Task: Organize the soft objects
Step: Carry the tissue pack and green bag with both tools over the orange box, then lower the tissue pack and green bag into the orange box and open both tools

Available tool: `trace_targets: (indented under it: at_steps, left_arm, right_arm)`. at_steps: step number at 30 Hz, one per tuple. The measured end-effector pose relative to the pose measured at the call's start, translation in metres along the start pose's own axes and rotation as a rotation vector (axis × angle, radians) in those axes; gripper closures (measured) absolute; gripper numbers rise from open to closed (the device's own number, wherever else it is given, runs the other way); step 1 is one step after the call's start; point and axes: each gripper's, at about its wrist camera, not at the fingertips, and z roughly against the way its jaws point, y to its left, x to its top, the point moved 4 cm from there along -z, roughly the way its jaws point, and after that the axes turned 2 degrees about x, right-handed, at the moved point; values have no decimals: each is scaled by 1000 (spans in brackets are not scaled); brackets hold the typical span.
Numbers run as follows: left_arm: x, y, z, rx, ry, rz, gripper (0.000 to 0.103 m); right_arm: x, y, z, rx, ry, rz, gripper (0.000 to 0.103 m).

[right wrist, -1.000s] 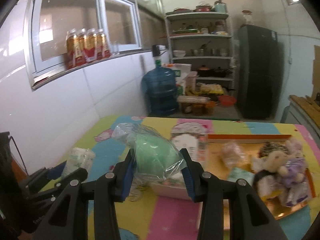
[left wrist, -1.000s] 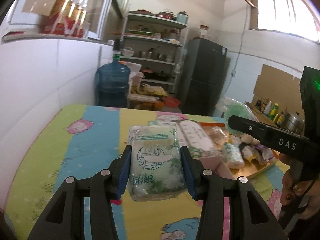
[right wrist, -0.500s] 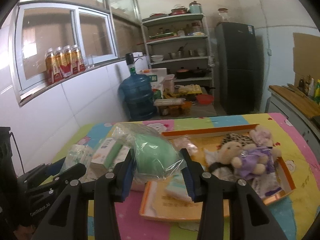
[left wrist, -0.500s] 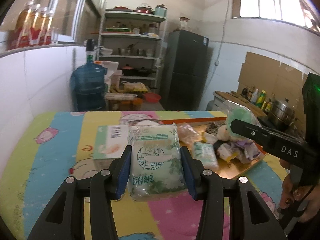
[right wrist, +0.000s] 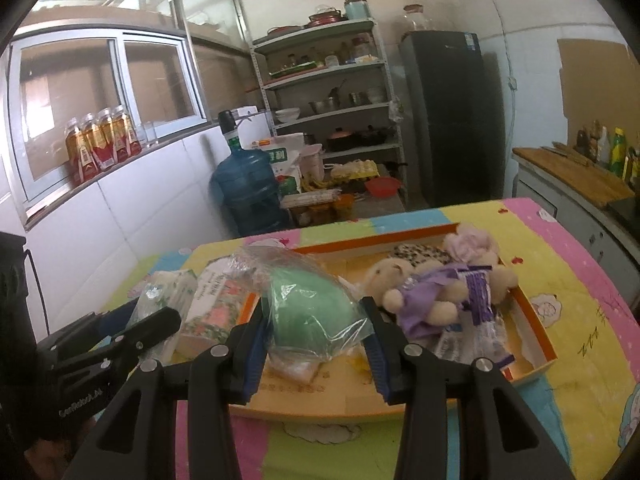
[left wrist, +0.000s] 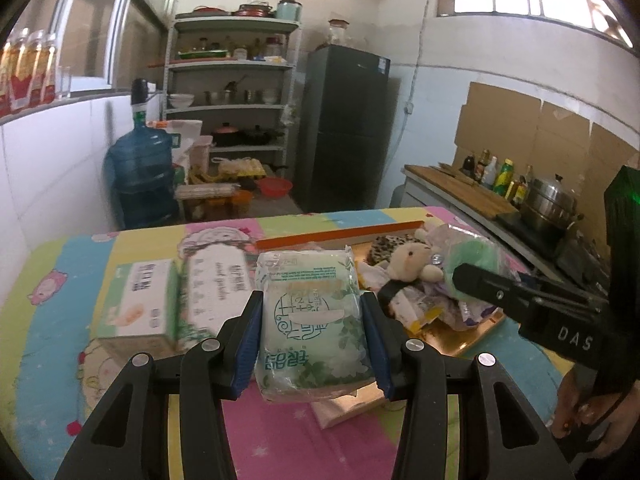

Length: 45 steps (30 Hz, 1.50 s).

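My left gripper (left wrist: 312, 334) is shut on a green-and-white tissue pack (left wrist: 310, 316), held above the table in front of the tray. My right gripper (right wrist: 316, 332) is shut on a green soft thing in a clear plastic bag (right wrist: 308, 304), hanging over the left end of the orange-rimmed tray (right wrist: 536, 332). In that tray lie a teddy bear in a purple dress (right wrist: 420, 292), a leopard-print piece (right wrist: 420, 256) and small packets. From the left wrist view the right gripper (left wrist: 532, 304) shows at the right, with the tray (left wrist: 340, 236) behind.
Two tissue boxes (left wrist: 140, 304) (left wrist: 216, 284) lie on the colourful cartoon tablecloth (left wrist: 60, 280) left of the tray. Beyond the table stand a blue water jug (right wrist: 248, 192), a shelf rack (right wrist: 332, 92) and a dark fridge (right wrist: 452, 116). A counter with bottles (left wrist: 496, 176) runs along the right.
Both grippers have swung to the right with their loads still held, from over the table's left part to the tray. The teddy bear and tray now sit nearer the middle of both views.
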Motion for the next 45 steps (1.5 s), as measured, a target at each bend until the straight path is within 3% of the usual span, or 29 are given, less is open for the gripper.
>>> trace_targets:
  at_steps: [22, 36, 45]
  left_arm:
    - [24, -37, -68, -7, 55, -33, 54]
    - [28, -46, -109, -4, 105, -29, 54]
    - [17, -50, -142, -19, 183, -26, 54]
  right_arm:
    - [-15, -50, -18, 6, 65, -62, 59]
    - [-24, -50, -36, 57, 120, -48, 59]
    - [-36, -55, -49, 59, 169, -58, 59]
